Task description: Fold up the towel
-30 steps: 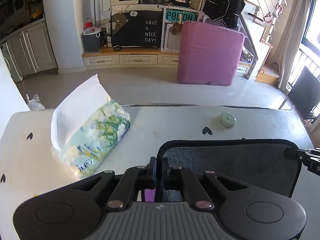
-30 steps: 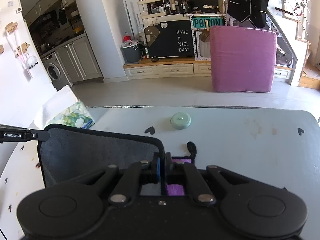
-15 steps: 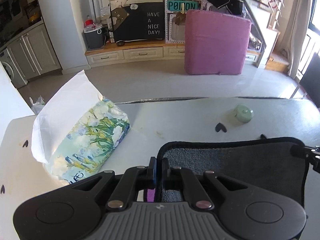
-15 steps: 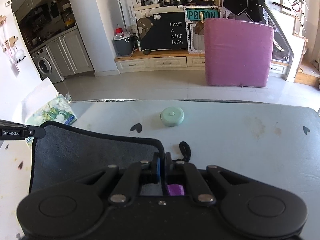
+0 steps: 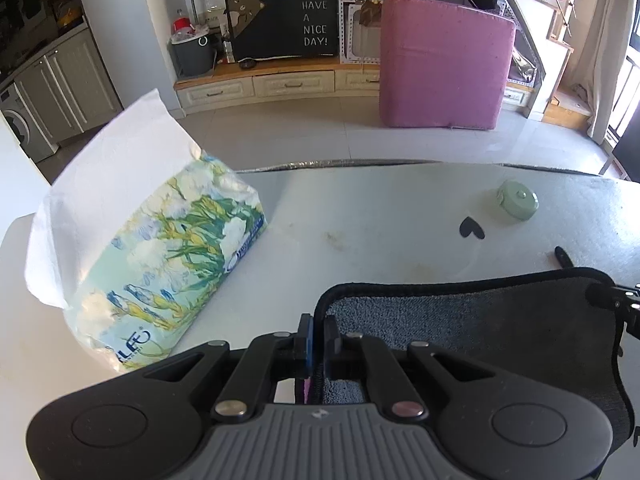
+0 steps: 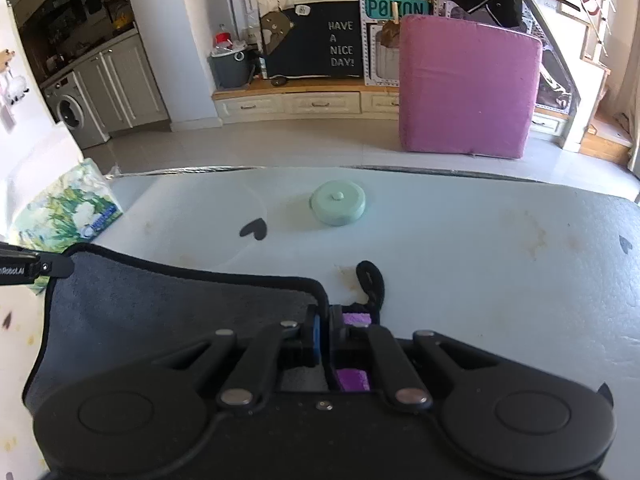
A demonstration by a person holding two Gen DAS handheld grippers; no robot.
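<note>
A white table (image 5: 380, 208) carries, at far left, a floral-printed tissue pack (image 5: 168, 264) with a white sheet (image 5: 108, 168) standing up from its top; in the right wrist view the same pack (image 6: 66, 212) sits at the table's left edge. Next along, the left gripper (image 5: 316, 334) has its jaws drawn nearly together on the near left corner of a dark grey towel (image 5: 480, 328) with black edging, the hem running up between the blue pad and the black finger. The towel stretches rightward as a raised, taut panel, its plush side facing the cameras, with the far corner reaching the other gripper's tip at the right edge of that view. In the right wrist view the towel (image 6: 168, 304) spans from the left gripper's tip at far left to the right gripper (image 6: 323, 330), whose jaws are likewise pinched almost closed on the towel's right corner, a black hanging loop (image 6: 372, 280) curling onto the table just beyond it. Behind the towel lie a black heart-shaped mark (image 6: 254, 229) and a round pale-green container (image 6: 338, 203), well apart from the cloth. Across the tiled floor stands a pink cushion (image 6: 468, 88), upright.
</note>
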